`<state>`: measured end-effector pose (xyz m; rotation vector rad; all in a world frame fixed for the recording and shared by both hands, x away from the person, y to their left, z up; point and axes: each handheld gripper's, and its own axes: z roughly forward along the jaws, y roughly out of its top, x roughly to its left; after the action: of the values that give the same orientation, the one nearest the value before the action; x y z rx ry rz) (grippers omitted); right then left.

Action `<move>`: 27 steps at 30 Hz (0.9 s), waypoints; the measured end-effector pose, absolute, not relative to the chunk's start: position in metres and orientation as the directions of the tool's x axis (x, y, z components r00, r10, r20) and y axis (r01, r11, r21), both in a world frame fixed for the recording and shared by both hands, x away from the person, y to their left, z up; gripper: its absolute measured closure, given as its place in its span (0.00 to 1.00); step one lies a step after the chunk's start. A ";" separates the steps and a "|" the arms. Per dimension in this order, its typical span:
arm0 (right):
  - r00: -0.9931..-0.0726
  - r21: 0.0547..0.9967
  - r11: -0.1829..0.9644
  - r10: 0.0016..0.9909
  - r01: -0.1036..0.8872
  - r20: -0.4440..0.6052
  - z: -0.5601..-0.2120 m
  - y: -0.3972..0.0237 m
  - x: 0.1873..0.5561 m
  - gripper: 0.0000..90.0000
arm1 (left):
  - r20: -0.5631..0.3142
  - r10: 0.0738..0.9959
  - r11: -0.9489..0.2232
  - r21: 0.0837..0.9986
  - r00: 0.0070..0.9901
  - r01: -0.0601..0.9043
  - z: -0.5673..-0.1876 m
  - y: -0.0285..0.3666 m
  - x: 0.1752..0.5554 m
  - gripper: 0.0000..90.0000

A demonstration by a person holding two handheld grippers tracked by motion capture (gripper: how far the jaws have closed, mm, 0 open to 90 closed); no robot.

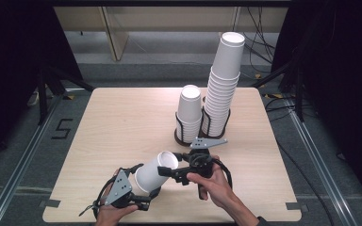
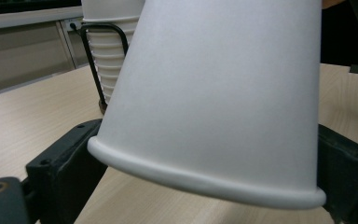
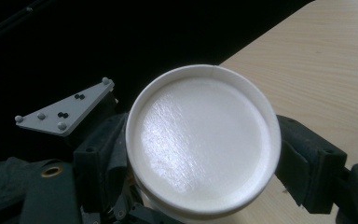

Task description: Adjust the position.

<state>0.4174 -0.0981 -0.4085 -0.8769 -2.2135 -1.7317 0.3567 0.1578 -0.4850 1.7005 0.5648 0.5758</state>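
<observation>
— Jaws first: how do they stand on each side?

— Both pairs sit around one white paper cup [image 1: 154,172] that lies tilted above the near part of the desk [image 1: 122,122]. The left gripper [image 1: 143,194] has a black jaw on either flank of the cup near its rolled rim, as the left gripper view shows [image 2: 214,107]; they look to be against the wall, holding it. The right gripper [image 1: 166,171] comes in from the other end, its jaws flanking the cup's base in the right gripper view [image 3: 203,140], pressed to its sides.

— Where does the cup lie relative to the edges?

— It hangs over the front centre of the desk, nearer the front edge than the back. The left hand [image 1: 108,214] is right at the front edge; the right hand [image 1: 217,186] is a little further in.

— What room is around it?

— The whole left half of the desk is bare wood, and so is the strip along the right edge. Behind the right gripper, near it, stand two wire holders: a short stack of cups [image 1: 189,113] and just beside it a tall stack of cups [image 1: 222,87] that leans right. Those stacks are the closest obstacles; the space toward the far edge behind them is narrow.
</observation>
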 end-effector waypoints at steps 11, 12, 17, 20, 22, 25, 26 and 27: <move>-0.805 0.815 0.132 0.310 0.564 0.506 -0.410 -0.099 0.420 0.28 | 0.112 0.649 -0.206 0.978 0.752 0.033 -0.486 0.157 0.357 0.03; -0.805 0.816 0.133 0.313 0.563 0.504 -0.411 -0.099 0.421 0.28 | 0.121 0.652 -0.217 0.976 0.749 0.031 -0.487 0.157 0.356 0.03; -0.798 0.808 0.132 0.309 0.575 0.517 -0.412 -0.099 0.421 0.28 | 0.129 0.651 -0.213 0.977 0.748 0.017 -0.488 0.156 0.357 0.03; -0.800 0.807 0.139 0.309 0.574 0.515 -0.414 -0.098 0.422 0.28 | 0.127 0.655 -0.223 0.974 0.745 0.029 -0.487 0.156 0.356 0.01; -0.793 0.797 0.145 0.307 0.586 0.527 -0.415 -0.097 0.420 0.28 | 0.123 0.658 -0.226 0.973 0.743 0.039 -0.488 0.156 0.357 0.00; -0.785 0.792 0.141 0.314 0.594 0.533 -0.415 -0.098 0.420 0.28 | 0.117 0.653 -0.223 0.974 0.748 0.043 -0.488 0.158 0.357 0.04; -0.796 0.804 0.137 0.311 0.579 0.520 -0.416 -0.098 0.422 0.28 | 0.113 0.644 -0.231 0.972 0.757 0.051 -0.487 0.158 0.357 0.05; -0.784 0.792 0.135 0.317 0.595 0.534 -0.415 -0.098 0.422 0.28 | 0.115 0.642 -0.235 0.971 0.758 0.052 -0.486 0.158 0.358 0.06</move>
<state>0.4218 -0.0985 -0.4154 -0.8958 -2.1750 -1.7005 0.3576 0.1581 -0.4860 1.7401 0.5480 0.6041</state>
